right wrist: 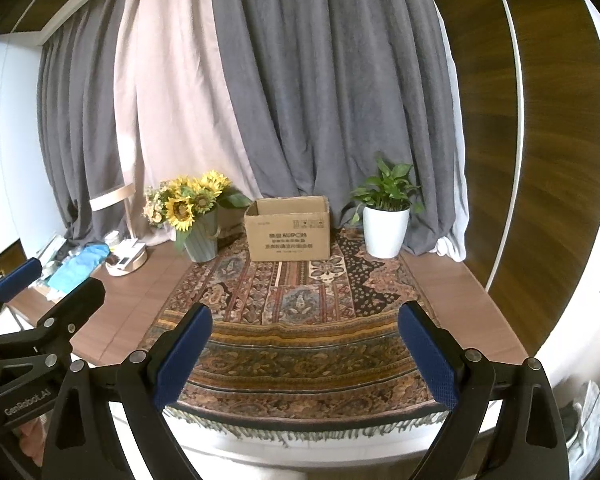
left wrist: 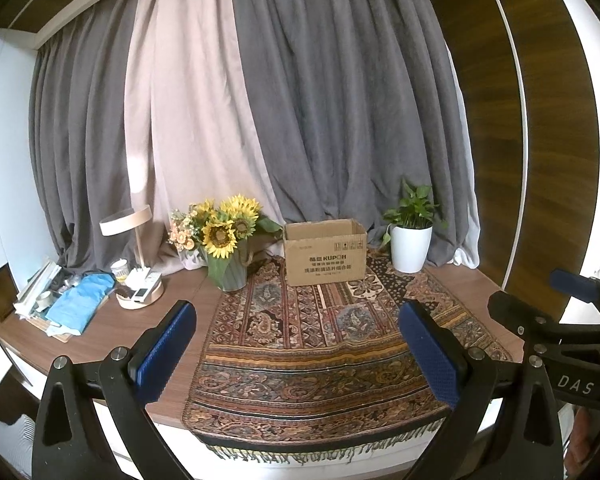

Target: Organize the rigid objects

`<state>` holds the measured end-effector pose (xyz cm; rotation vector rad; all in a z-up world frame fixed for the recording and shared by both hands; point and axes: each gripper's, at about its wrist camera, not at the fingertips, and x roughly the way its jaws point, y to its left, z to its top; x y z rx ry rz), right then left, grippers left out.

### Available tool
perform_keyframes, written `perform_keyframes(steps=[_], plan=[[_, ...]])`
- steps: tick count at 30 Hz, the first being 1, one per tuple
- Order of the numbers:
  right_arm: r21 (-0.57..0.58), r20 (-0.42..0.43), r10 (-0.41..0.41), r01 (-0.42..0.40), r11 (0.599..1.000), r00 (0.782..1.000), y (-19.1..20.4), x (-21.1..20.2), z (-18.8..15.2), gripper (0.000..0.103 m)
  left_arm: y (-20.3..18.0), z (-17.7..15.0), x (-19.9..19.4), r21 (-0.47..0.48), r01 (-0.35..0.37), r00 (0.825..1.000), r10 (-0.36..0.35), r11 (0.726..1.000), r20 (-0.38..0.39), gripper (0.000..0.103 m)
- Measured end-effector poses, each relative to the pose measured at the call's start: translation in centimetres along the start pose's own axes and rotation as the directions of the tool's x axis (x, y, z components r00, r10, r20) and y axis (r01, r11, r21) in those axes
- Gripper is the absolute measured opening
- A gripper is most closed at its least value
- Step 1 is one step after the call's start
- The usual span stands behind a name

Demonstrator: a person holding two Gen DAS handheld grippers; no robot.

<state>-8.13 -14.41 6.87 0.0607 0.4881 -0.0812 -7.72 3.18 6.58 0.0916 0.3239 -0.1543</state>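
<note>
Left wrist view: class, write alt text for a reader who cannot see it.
An open left gripper hovers over a patterned cloth on a wooden table. Behind stand a cardboard box, sunflowers and a potted plant.

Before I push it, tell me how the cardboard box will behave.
The cardboard box is open-topped with nothing showing inside, so it is probably light. Its thin walls may flex under a squeeze. It stands on the patterned cloth, which could bunch up if the box is pushed.
</note>
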Motion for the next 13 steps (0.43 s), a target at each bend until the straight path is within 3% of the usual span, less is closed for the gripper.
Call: perform_keyframes(steps=[13], plan=[[0.002,-0.003,0.001,-0.001,1.000,1.000,0.03,-0.18,-0.03,0.095,0.15,-0.01,-0.33,0.006,-0.005,1.000,0.005,1.000,0.011,0.103]])
